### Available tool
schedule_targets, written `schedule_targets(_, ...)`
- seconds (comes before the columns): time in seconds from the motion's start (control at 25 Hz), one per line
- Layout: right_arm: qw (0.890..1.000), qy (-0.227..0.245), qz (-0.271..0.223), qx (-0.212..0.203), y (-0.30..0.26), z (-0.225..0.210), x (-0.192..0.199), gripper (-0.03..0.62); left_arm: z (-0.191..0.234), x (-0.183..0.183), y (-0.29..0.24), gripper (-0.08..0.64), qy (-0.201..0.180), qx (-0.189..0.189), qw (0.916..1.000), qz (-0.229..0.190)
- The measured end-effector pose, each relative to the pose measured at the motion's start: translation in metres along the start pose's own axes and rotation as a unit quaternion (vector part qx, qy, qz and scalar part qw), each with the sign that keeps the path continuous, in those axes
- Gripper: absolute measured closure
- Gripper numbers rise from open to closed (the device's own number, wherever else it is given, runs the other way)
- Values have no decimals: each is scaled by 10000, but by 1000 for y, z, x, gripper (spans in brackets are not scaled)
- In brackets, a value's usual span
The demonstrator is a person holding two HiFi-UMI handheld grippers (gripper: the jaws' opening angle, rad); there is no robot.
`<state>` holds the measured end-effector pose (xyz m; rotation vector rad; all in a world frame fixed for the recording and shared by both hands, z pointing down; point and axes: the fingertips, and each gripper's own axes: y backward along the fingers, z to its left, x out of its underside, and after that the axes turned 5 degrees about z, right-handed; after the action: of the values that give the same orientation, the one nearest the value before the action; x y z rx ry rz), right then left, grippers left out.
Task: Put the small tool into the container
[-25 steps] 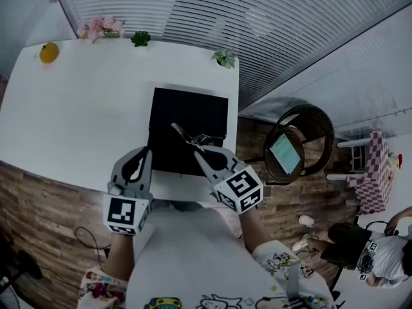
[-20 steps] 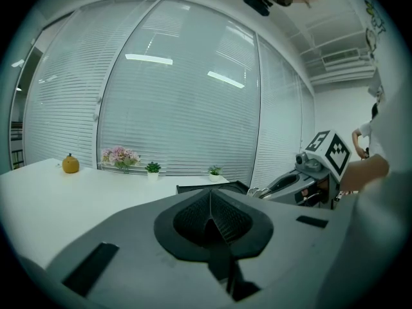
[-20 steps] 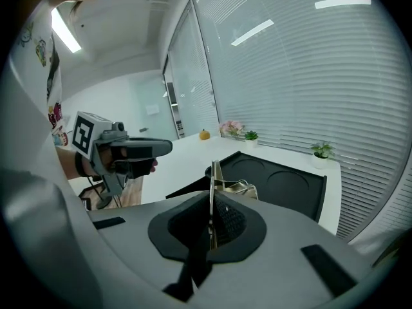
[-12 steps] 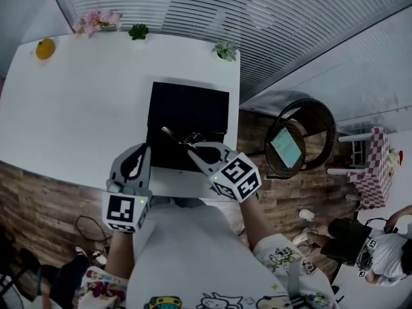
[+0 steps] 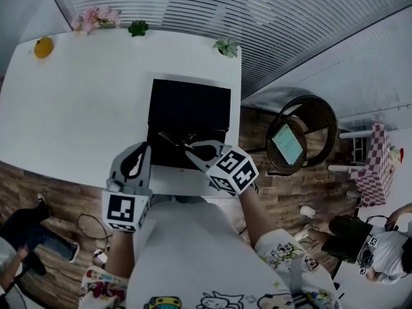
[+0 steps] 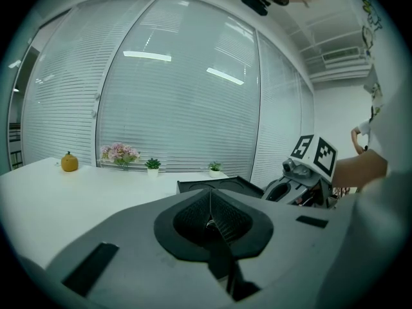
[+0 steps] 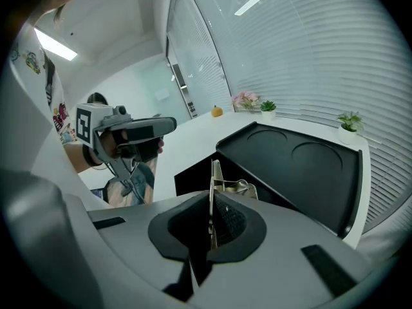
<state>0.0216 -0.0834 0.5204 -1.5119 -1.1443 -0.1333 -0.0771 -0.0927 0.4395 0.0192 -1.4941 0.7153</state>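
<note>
A black container (image 5: 188, 111) lies open on the white table (image 5: 77, 102), near its front right edge. My right gripper (image 5: 190, 150) is shut on a small thin metal tool (image 5: 171, 139), which sticks out over the container's near part. In the right gripper view the tool (image 7: 214, 177) stands on edge between the pads, above the box's dark opening (image 7: 190, 176), with the flat lid (image 7: 302, 163) beyond. My left gripper (image 5: 140, 152) hovers at the table's front edge, left of the container, its jaws (image 6: 210, 197) shut with nothing in them.
An orange fruit (image 5: 43, 46), pink flowers (image 5: 90, 19) and two small potted plants (image 5: 137, 28) (image 5: 225, 46) line the table's far edge. A round chair with a tablet (image 5: 301, 140) stands on the floor to the right. A person (image 5: 22, 234) is at lower left.
My right gripper has sunk and tipped downward, carrying the tool lower and a little left over the container. The left gripper has stayed put. A person has come into view at lower left.
</note>
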Motion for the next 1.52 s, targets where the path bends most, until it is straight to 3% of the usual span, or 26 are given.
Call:
schedule_targets(1.12,9878,-69,1316,-834,-41,-3,17,591,14,16,-5,551,228,53,9996,134)
schedule_targets(1.52,9845,-250,1460,-933,-44,-8,19,589,15,19,-5,551,145,47,9998,129)
